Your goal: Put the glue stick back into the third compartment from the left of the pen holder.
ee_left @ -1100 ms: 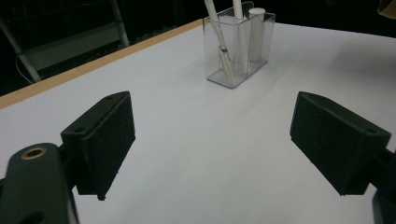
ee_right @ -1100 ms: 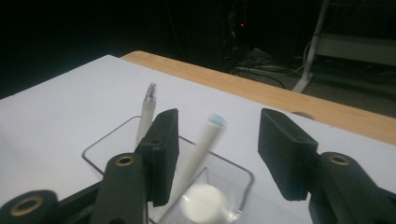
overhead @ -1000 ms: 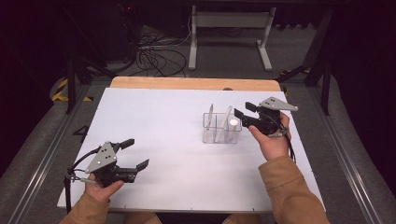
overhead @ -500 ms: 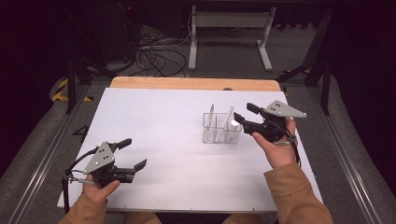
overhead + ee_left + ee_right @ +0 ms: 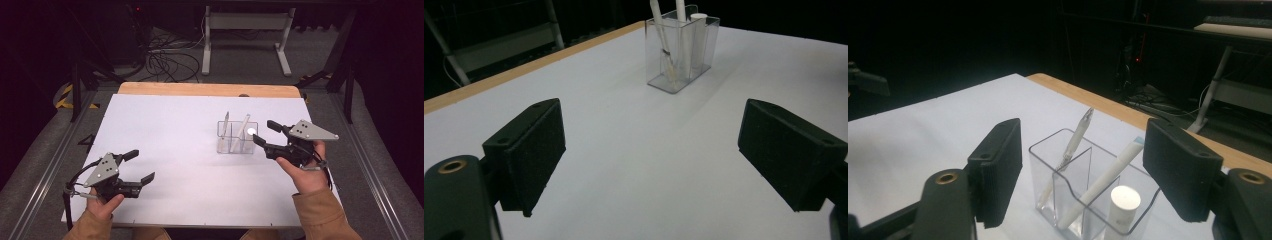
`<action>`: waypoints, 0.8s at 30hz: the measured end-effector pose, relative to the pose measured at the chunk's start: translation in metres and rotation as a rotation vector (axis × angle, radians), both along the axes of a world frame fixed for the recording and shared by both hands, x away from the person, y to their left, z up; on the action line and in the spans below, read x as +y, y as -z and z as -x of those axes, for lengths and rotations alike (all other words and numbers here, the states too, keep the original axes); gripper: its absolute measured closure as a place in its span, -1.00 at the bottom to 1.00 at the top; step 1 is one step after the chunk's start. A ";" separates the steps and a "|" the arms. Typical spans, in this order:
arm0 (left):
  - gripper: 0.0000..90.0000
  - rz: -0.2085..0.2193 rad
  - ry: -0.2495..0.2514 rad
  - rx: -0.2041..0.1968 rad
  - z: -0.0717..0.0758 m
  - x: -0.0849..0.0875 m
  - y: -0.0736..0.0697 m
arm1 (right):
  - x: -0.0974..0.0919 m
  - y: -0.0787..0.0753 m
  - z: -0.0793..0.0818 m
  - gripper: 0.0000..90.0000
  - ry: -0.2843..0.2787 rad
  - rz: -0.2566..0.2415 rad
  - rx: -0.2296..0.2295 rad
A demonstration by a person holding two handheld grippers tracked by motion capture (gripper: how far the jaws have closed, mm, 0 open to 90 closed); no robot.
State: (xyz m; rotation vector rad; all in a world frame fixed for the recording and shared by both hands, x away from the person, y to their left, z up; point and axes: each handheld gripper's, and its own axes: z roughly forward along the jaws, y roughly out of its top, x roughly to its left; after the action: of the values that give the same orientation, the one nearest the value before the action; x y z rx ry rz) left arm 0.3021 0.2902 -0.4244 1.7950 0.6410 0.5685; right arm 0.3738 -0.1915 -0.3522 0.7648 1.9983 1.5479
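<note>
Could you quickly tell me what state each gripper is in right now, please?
Left gripper: open, holding nothing, above the white table.
Right gripper: jaws just opening, now wide, empty, beside the clear plastic pen holder.

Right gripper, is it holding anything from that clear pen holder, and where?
Nothing. The right gripper has just been opening beside the clear holder; its jaws stand apart with nothing between them.

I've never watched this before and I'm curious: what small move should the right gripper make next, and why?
Probably draw back a little more from the clear holder. The right gripper has just been opening, nothing sits between its jaws, and the short white stick already stands in the nearest compartment beside two pens, so that placement looks done.
</note>
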 end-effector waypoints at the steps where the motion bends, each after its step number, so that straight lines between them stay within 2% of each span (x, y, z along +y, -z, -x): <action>1: -0.73 0.003 0.003 0.001 0.000 0.001 0.000 | -0.001 0.001 0.001 -0.31 -0.004 0.004 0.004; 6: -0.76 0.010 0.007 -0.002 0.002 0.002 0.000 | -0.002 0.008 0.008 -0.36 -0.031 0.026 0.014; 12: -0.81 0.003 0.018 -0.008 0.002 0.002 0.000 | -0.005 0.016 0.015 -0.37 -0.047 0.007 0.037; 16: -0.83 0.019 0.029 -0.007 0.002 0.004 0.000 | -0.006 0.025 0.018 -0.37 -0.052 0.011 0.057; 24: -0.84 0.009 0.026 -0.010 0.002 0.003 0.001 | -0.011 0.045 0.024 -0.37 -0.060 0.019 0.088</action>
State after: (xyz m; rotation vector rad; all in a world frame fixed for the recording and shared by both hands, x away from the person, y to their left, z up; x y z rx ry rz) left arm 0.2997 0.2931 -0.4257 1.7890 0.6120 0.5561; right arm 0.3494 -0.2022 -0.3969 0.7847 2.1143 1.5509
